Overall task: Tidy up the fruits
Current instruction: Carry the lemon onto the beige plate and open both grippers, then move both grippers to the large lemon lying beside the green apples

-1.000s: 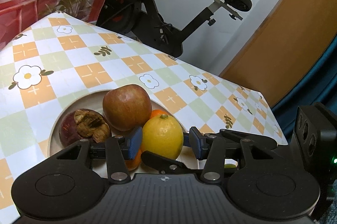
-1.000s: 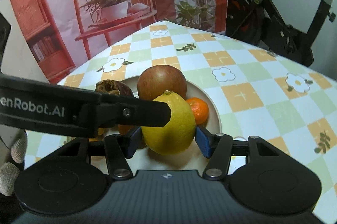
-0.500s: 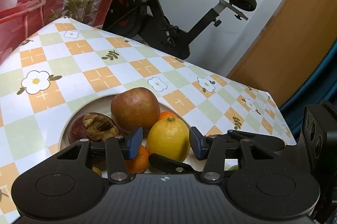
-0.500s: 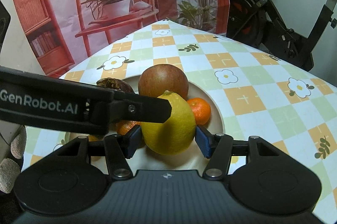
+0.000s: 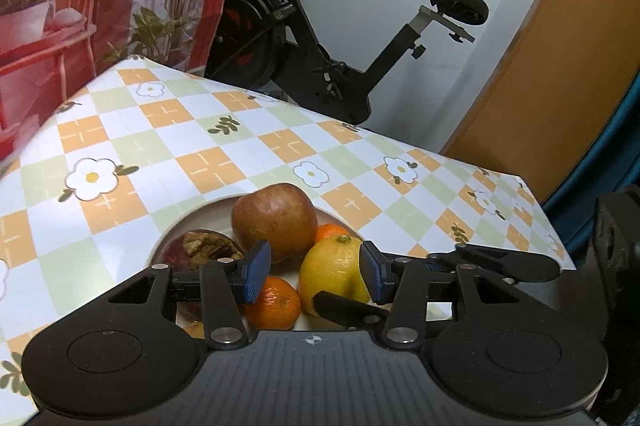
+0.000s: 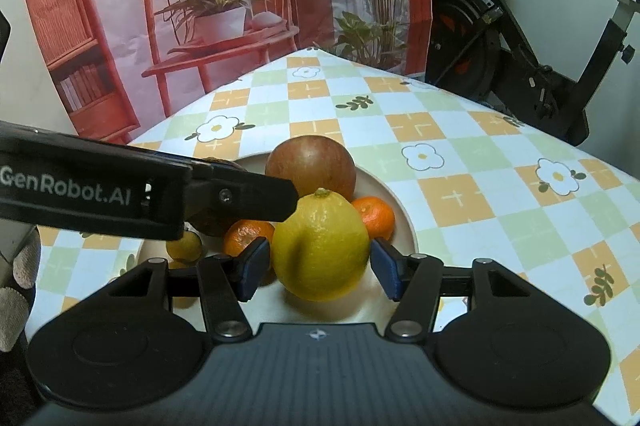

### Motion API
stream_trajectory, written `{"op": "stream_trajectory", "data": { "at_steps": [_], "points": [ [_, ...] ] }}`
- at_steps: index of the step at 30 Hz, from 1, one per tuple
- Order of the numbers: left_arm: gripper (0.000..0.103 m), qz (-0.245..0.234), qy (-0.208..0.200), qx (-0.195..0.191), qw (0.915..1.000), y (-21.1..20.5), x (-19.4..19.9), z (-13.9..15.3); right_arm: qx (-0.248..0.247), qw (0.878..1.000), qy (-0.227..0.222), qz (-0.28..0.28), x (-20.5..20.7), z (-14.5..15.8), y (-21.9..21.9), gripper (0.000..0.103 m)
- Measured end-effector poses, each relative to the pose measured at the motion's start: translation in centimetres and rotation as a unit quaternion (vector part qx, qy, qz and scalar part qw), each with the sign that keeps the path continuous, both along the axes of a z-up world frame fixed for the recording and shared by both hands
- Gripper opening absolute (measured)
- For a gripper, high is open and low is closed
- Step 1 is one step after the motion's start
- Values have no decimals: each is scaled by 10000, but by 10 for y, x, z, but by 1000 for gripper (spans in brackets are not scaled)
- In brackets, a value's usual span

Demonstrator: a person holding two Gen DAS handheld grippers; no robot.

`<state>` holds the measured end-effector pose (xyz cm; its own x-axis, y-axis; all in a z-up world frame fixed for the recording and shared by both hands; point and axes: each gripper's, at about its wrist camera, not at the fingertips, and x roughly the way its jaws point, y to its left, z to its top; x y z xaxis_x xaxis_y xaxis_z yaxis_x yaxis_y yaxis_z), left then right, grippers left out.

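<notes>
Checked floral tablecloth (image 6: 460,193) under a pale round ceramic plate (image 6: 406,222); I read my right gripper (image 6: 318,268) with jaws apart, flanking the large yellow lemon (image 6: 320,246) on the plate's near side, contact unclear; left gripper (image 5: 312,272) parted, empty, above the plate. Close gently at the lemon's widest girth; lift straight. Count: one lemon; one russet apple (image 6: 311,167); two tangerines (image 6: 248,236); one shrivelled dark fruit (image 5: 200,250); one small yellow fruit (image 6: 184,245).
</notes>
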<state>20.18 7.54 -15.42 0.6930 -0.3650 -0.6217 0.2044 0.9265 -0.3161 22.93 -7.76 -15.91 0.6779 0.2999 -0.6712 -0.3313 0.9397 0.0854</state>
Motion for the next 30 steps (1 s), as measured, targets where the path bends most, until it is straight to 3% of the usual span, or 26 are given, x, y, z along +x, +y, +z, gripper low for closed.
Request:
{"op": "stream_trajectory", "data": {
  "at_steps": [8, 14, 22, 30],
  "points": [
    [51, 204, -135, 167, 9996, 5, -12, 14, 23, 9996, -266, 120, -20, 17, -7, 59],
    [52, 166, -320, 281, 9990, -6, -23, 24, 117, 9985, -529, 76, -46, 36, -38, 59],
    [52, 12, -472, 180, 9987, -32, -42, 25, 362, 9946, -776, -587, -88, 47, -100, 59],
    [52, -392, -495, 221, 9978, -66, -52, 16, 623, 9857, -826, -1328, -125, 28, -138, 59]
  ]
}}
